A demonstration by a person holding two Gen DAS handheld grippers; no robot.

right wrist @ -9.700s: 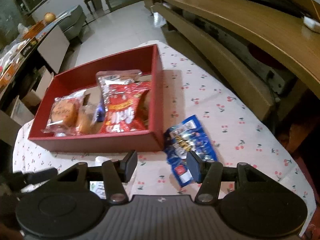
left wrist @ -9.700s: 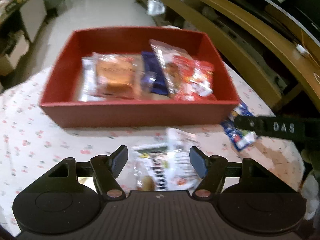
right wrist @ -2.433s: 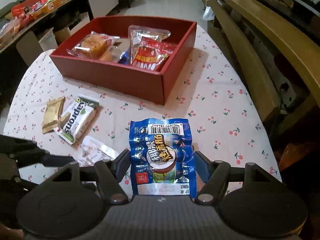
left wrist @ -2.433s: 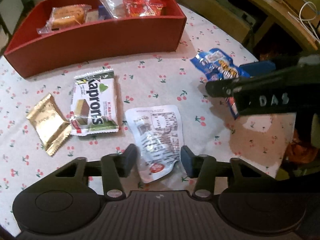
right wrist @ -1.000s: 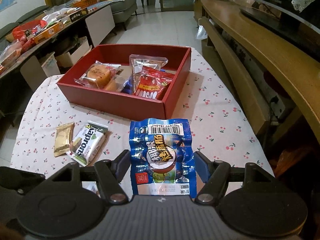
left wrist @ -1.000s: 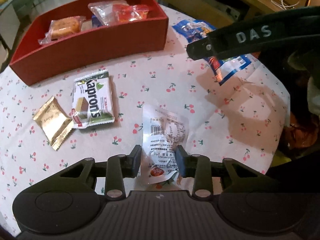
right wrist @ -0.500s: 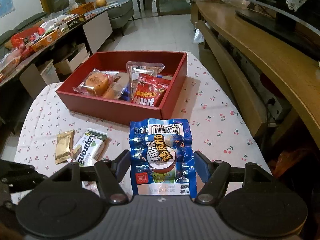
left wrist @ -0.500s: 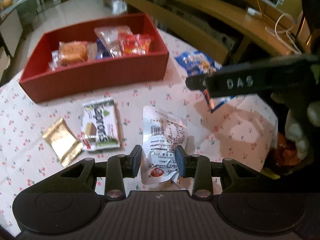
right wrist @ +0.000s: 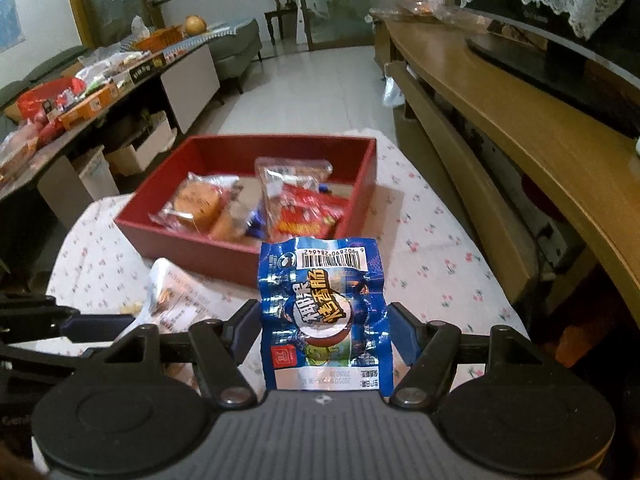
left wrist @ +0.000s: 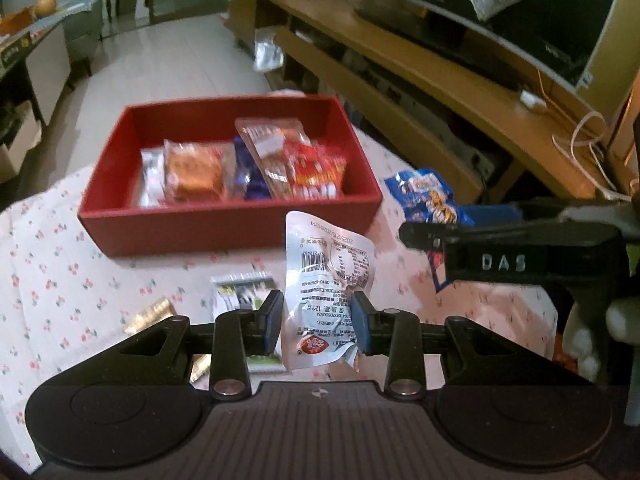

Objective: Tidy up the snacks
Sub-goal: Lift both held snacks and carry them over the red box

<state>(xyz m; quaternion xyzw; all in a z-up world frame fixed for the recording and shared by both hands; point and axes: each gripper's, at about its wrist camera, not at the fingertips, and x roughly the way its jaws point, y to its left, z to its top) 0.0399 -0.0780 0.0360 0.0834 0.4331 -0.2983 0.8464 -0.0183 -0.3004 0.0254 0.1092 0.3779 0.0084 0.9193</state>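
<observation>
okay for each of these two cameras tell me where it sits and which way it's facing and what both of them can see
Left wrist view: sits on the left gripper, looking forward and down at the red box; its fingers pinch a white packet; the right gripper crosses on the right.
Right wrist view: sits on the right gripper, facing the same box from the other side, holding a blue packet.
Shared: the box, the cherry-print tablecloth, both packets.

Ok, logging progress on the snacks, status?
Left gripper shut on white packet. Right gripper shut on blue packet. Red box ahead, nothing between.
</observation>
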